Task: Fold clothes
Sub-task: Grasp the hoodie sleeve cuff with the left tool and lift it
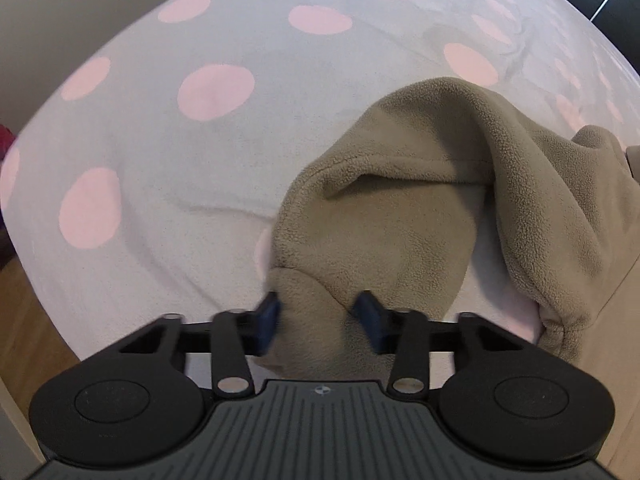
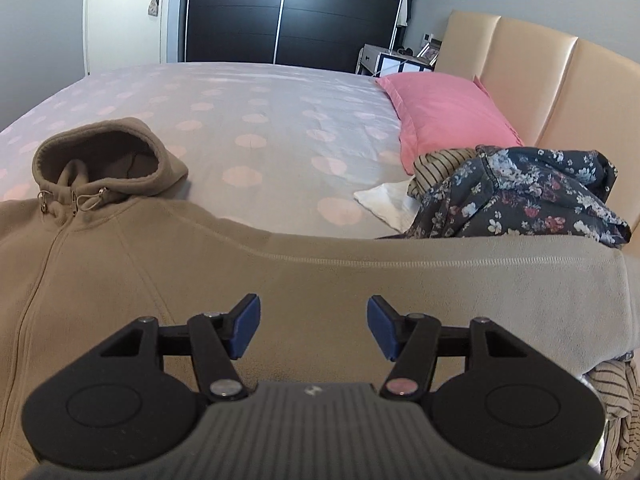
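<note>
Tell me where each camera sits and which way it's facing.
Left wrist: on the left tool, looking steeply down at the beige fleece hoodie bunched between its blue pads on the dotted bedsheet.
Right wrist: on the right tool, jaws open, facing across the bed toward the headboard and wardrobe.
Shared: hoodie and bedsheet.

A: Supporting surface?

B: A bed [image 2: 256,92] with a grey sheet printed in pink dots.

A: Items lying on it?

B: A tan fleece hoodie [image 2: 120,264] directly beneath the fingers [image 2: 244,328], hood beyond them to the left. Beyond to the right: a pink pillow [image 2: 444,112], a floral garment [image 2: 520,196], a striped garment [image 2: 440,164] and a white cloth [image 2: 384,200].
</note>
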{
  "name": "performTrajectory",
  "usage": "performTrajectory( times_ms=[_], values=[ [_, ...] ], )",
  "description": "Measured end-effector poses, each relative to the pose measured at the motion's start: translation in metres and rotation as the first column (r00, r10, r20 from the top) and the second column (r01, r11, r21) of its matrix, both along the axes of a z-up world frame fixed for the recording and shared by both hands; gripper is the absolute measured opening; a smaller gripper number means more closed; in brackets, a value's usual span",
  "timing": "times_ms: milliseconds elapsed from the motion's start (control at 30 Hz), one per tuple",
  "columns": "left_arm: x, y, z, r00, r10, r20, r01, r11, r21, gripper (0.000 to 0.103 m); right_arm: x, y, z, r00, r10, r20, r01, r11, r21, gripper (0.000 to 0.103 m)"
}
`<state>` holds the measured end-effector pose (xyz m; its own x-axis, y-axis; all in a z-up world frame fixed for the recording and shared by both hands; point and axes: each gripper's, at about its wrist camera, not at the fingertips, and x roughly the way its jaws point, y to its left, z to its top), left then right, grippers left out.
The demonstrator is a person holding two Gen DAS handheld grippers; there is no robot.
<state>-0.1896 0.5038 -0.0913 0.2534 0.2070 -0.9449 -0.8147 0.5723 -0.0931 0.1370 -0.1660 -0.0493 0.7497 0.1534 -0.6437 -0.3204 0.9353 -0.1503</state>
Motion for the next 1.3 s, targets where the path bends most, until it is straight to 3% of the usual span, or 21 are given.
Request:
performTrajectory(
  times_ms=[100,133,200,267,300,367,400,433,467,500,667,700,800,900,967,1000,1133,1233,1300],
  values=[
    [-0.003,-0.005,0.024,0.999,-0.001,0.041,-0.003,0.993,0.117,0.016,0.001,-0.003,0.000,1.000,-0.018,-0.001,0.018,1.000,-0.001,0.063],
    [-0.001,-0.009,0.035,0.999,-0.026,0.031,0.019,0.979,0.202,0.016,0.002,-0.004,0.000,1.000,-0.024,-0.003,0.024,1.000,0.001,0.063],
    [0.003,-0.023,0.058,0.997,-0.074,-0.012,0.072,0.917,0.393,0.015,0.002,-0.005,-0.001,0.999,-0.031,-0.010,0.031,0.999,0.006,0.063],
    [0.005,-0.038,0.078,0.993,-0.099,-0.069,0.121,0.808,0.577,0.015,0.001,-0.005,-0.001,1.000,-0.030,-0.008,0.030,1.000,-0.002,0.063],
    [0.006,-0.047,0.086,0.989,-0.109,-0.104,0.151,0.735,0.661,0.015,0.000,-0.004,-0.001,1.000,-0.029,-0.004,0.029,1.000,-0.007,0.063],
    [0.007,-0.063,0.092,0.973,-0.109,-0.204,0.230,0.563,0.794,0.015,-0.001,-0.004,-0.001,1.000,-0.026,0.004,0.026,1.000,-0.016,0.063],
    [0.007,-0.069,0.091,0.960,-0.094,-0.262,0.275,0.475,0.836,0.015,-0.001,-0.004,-0.001,1.000,-0.026,0.005,0.026,1.000,-0.017,0.063],
    [0.008,-0.071,0.086,0.945,-0.074,-0.319,0.320,0.413,0.853,0.015,-0.001,-0.005,-0.001,1.000,-0.028,0.003,0.028,0.999,-0.018,0.063],
    [0.007,-0.071,0.079,0.926,-0.050,-0.375,0.366,0.366,0.855,0.016,-0.001,-0.005,-0.002,1.000,-0.031,0.001,0.031,0.999,-0.019,0.063],
    [0.007,-0.068,0.073,0.912,-0.032,-0.409,0.392,0.361,0.846,0.016,-0.001,-0.005,-0.002,0.999,-0.034,-0.003,0.034,0.999,-0.021,0.063],
    [-0.010,-0.045,0.035,0.850,0.004,-0.527,0.472,0.440,0.764,0.017,0.003,-0.008,-0.007,0.998,-0.046,-0.051,0.045,0.999,-0.024,0.063],
    [-0.015,-0.040,0.028,0.839,0.006,-0.544,0.479,0.465,0.744,0.018,0.004,-0.008,-0.008,0.997,-0.045,-0.065,0.043,0.999,-0.020,0.063],
    [-0.029,-0.024,0.014,0.832,0.001,-0.555,0.445,0.597,0.668,0.023,0.005,-0.006,-0.012,0.995,-0.036,-0.093,0.034,0.999,-0.027,0.063],
    [-0.045,-0.006,0.011,0.874,-0.004,-0.487,0.324,0.750,0.577,0.027,0.003,0.002,-0.015,0.996,-0.016,-0.092,0.010,0.998,-0.059,0.063],
    [-0.057,0.002,0.016,0.910,0.013,-0.414,0.228,0.819,0.526,0.029,0.000,0.006,-0.015,0.996,-0.002,-0.088,-0.005,0.997,-0.076,0.063],
    [-0.063,0.005,0.019,0.925,0.025,-0.380,0.186,0.842,0.507,0.029,-0.001,0.008,-0.015,0.996,0.005,-0.086,-0.012,0.996,-0.083,0.063],
    [-0.086,0.019,0.032,0.955,0.131,-0.265,0.007,0.886,0.464,0.048,-0.003,0.012,-0.017,0.996,0.018,-0.084,-0.027,0.994,-0.103,0.063],
    [-0.101,0.040,0.041,0.956,0.242,-0.165,-0.158,0.901,0.405,0.048,-0.004,0.014,-0.018,0.996,0.022,-0.086,-0.031,0.993,-0.112,0.063],
    [-0.115,0.052,0.048,0.942,0.324,-0.088,-0.273,0.892,0.361,0.048,-0.005,0.014,-0.019,0.996,0.022,-0.086,-0.032,0.993,-0.117,0.063]
  ],
)
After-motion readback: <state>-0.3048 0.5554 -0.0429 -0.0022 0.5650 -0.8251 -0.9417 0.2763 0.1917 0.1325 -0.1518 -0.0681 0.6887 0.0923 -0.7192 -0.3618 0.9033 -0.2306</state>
